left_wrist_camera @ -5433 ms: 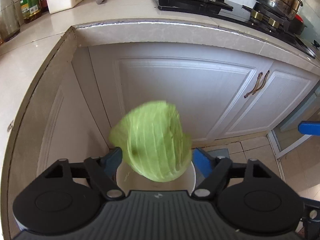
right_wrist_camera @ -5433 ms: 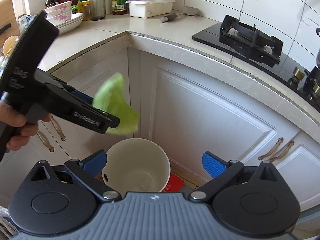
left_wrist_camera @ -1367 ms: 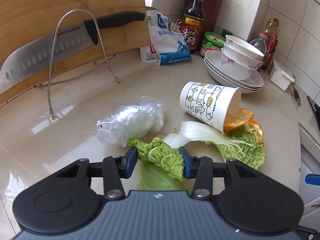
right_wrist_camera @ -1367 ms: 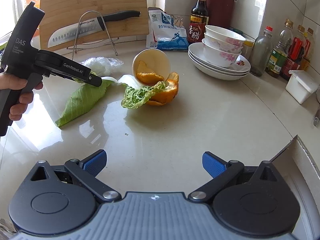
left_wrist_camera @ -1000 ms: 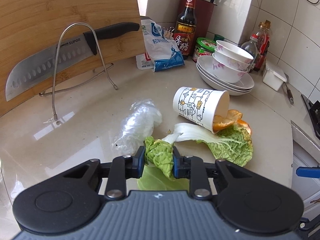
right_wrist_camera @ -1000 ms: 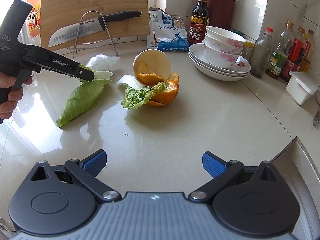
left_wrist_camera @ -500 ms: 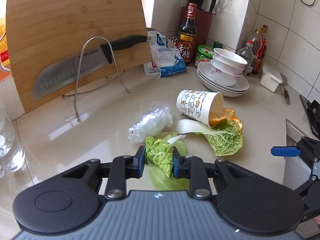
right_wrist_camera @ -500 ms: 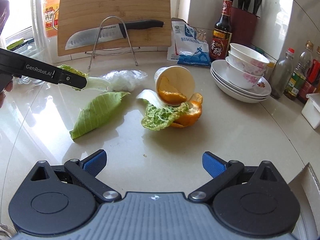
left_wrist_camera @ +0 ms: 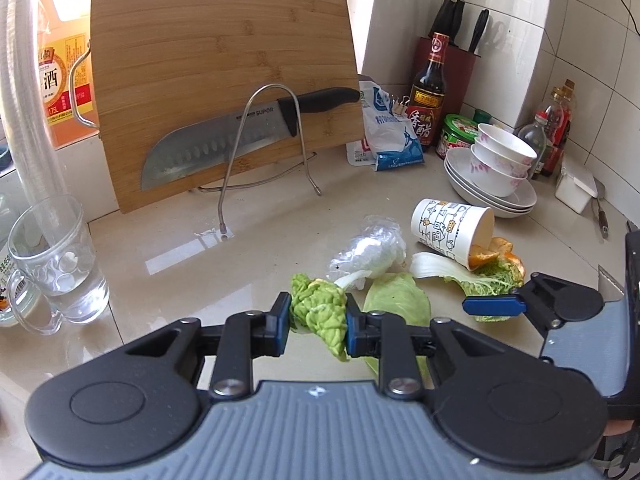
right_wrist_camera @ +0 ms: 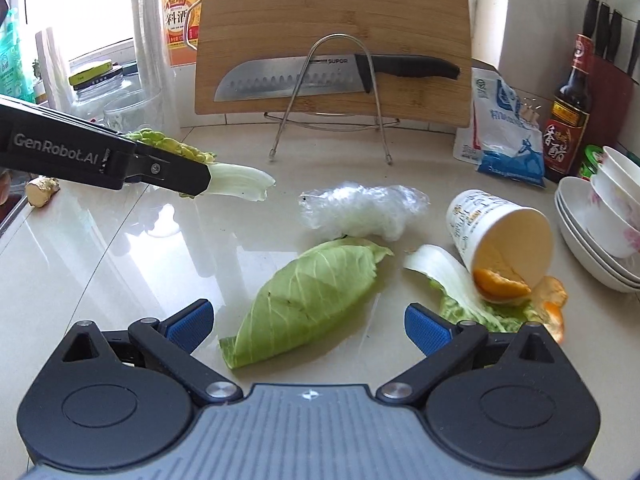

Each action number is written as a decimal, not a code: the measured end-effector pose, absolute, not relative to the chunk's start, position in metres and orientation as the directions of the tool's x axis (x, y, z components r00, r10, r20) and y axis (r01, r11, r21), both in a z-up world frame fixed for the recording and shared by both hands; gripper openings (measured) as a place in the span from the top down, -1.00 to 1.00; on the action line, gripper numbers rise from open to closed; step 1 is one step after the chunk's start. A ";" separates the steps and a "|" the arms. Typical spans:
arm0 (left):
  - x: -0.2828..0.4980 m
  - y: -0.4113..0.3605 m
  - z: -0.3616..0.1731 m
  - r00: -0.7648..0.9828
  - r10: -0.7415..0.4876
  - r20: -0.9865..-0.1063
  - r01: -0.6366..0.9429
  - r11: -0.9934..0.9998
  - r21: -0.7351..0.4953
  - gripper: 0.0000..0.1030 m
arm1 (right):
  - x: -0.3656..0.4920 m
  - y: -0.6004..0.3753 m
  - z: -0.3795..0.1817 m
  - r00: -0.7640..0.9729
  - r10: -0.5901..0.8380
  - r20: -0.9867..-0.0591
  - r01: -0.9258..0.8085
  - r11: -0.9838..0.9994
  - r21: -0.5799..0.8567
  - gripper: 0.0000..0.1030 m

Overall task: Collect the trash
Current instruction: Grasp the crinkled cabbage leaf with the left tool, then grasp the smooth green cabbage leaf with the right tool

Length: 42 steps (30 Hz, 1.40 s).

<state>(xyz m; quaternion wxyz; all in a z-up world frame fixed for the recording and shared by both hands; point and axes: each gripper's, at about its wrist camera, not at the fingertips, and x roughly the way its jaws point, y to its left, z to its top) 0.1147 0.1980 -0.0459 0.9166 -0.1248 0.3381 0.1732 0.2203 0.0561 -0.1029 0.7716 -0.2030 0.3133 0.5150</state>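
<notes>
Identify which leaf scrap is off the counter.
The crinkled napa leaf, clamped in the left gripper. The smooth cabbage leaf and other napa leaf lie flat.

Both wrist views look low and close across the bench (left_wrist_camera: 168, 264) toward the cutting board (right_wrist_camera: 332, 20), the left from its left, sharing the fallen cup (right_wrist_camera: 500, 228).
</notes>
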 end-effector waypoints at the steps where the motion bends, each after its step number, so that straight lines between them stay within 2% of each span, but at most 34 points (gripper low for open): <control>1: 0.114 0.199 -0.046 0.711 0.235 -0.663 -0.404 0.908 -0.112 0.53 | 0.222 0.061 -0.106 0.270 0.661 -0.700 -0.922 0.386 0.008 -1.00; 9: 0.116 0.206 -0.052 0.705 0.236 -0.669 -0.414 0.903 -0.117 0.53 | 0.231 0.079 -0.118 0.300 0.642 -0.705 -0.917 0.398 -0.028 -0.94; 15: 0.118 0.207 -0.053 0.705 0.232 -0.671 -0.407 0.906 -0.114 0.53 | 0.232 0.084 -0.119 0.307 0.630 -0.714 -0.915 0.400 -0.041 -0.55; 17: 0.119 0.207 -0.053 0.704 0.229 -0.672 -0.402 0.909 -0.112 0.53 | 0.233 0.082 -0.118 0.301 0.633 -0.713 -0.915 0.403 -0.029 -0.28; 18: 0.119 0.206 -0.054 0.704 0.228 -0.673 -0.400 0.910 -0.109 0.53 | 0.234 0.082 -0.117 0.294 0.633 -0.716 -0.916 0.401 -0.021 -0.22; 20: 0.119 0.206 -0.054 0.703 0.225 -0.675 -0.393 0.913 -0.105 0.53 | 0.234 0.080 -0.116 0.292 0.635 -0.715 -0.914 0.406 -0.013 0.02; 24: 0.120 0.204 -0.053 0.704 0.219 -0.676 -0.376 0.922 -0.093 0.53 | 0.232 0.075 -0.110 0.285 0.646 -0.708 -0.915 0.404 0.001 0.20; 26: 0.120 0.203 -0.052 0.706 0.213 -0.676 -0.366 0.926 -0.090 0.53 | 0.230 0.072 -0.106 0.283 0.650 -0.705 -0.915 0.404 0.006 0.40; 28: 0.120 0.202 -0.052 0.707 0.209 -0.676 -0.357 0.930 -0.086 0.53 | 0.229 0.070 -0.104 0.279 0.654 -0.703 -0.917 0.399 0.008 0.43; 30: 0.120 0.201 -0.052 0.709 0.203 -0.675 -0.349 0.933 -0.086 0.53 | 0.228 0.069 -0.104 0.282 0.643 -0.712 -0.914 0.406 0.005 0.42; 31: 0.120 0.200 -0.052 0.711 0.200 -0.674 -0.346 0.934 -0.087 0.53 | 0.227 0.067 -0.104 0.290 0.641 -0.711 -0.909 0.417 0.004 0.25; 32: 0.120 0.200 -0.052 0.713 0.197 -0.673 -0.342 0.936 -0.089 0.53 | 0.227 0.065 -0.103 0.297 0.640 -0.709 -0.906 0.424 0.003 -0.18; 34: 0.120 0.199 -0.051 0.717 0.193 -0.670 -0.337 0.937 -0.091 0.53 | 0.224 0.059 -0.100 0.331 0.642 -0.691 -0.898 0.439 -0.021 -0.58; 35: 0.120 0.199 -0.051 0.718 0.190 -0.670 -0.334 0.938 -0.092 0.53 | 0.223 0.057 -0.099 0.343 0.642 -0.686 -0.896 0.442 -0.034 -0.68; 42: 0.118 0.205 -0.050 0.720 0.199 -0.665 -0.347 0.933 -0.097 0.53 | 0.217 0.067 -0.091 0.378 0.659 -0.651 -0.905 0.411 -0.109 -0.68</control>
